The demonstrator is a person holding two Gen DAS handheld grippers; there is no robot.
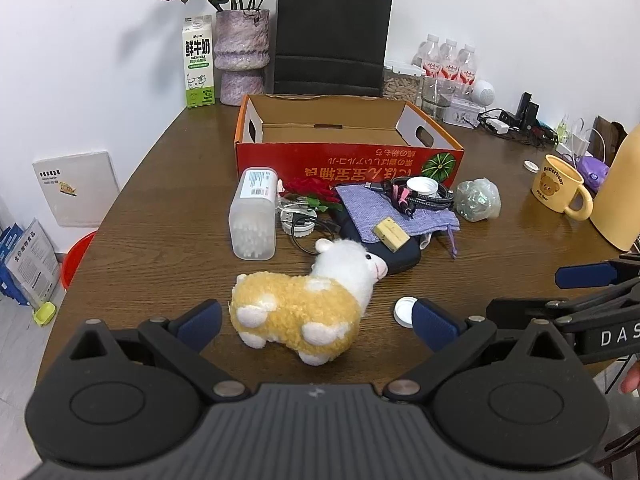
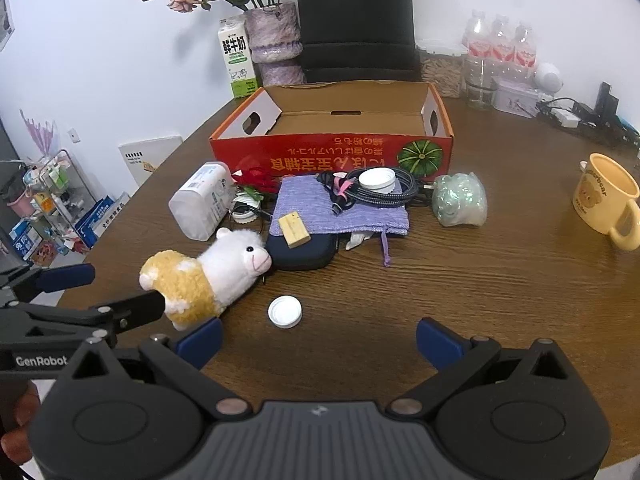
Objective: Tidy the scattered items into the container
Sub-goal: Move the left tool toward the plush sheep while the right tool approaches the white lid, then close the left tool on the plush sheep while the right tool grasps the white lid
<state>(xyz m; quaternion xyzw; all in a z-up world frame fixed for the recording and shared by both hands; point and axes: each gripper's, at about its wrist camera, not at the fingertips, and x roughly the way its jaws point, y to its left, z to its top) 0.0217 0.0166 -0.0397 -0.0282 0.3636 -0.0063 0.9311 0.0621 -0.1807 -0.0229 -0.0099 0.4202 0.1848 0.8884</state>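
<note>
Notably, the milk carton (image 1: 198, 62) reads "FRESH MILK" and the yellow mug (image 1: 557, 185) "Butterbear". Both the left gripper (image 1: 316, 326) and right gripper (image 2: 319, 340) are spread wide, holding nothing; the left one straddles the plush alpaca (image 1: 304, 308).

box (image 1: 348, 162): red-orange cardboard, open, empty, upper centre | alpaca plush (image 1: 304, 304): yellow-white, on its side, centre | white cap (image 1: 404, 310): right of plush | swab jar (image 1: 256, 214), purple pouch (image 1: 394, 210), cables (image 1: 420, 194), dark case (image 1: 396, 254), plastic wad (image 1: 478, 200): clustered before box

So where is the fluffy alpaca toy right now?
The alpaca toy lies on its side on the table, between the open jaws of the left gripper, its pink nose against the dark pouch, with a white cap nearby.
</note>
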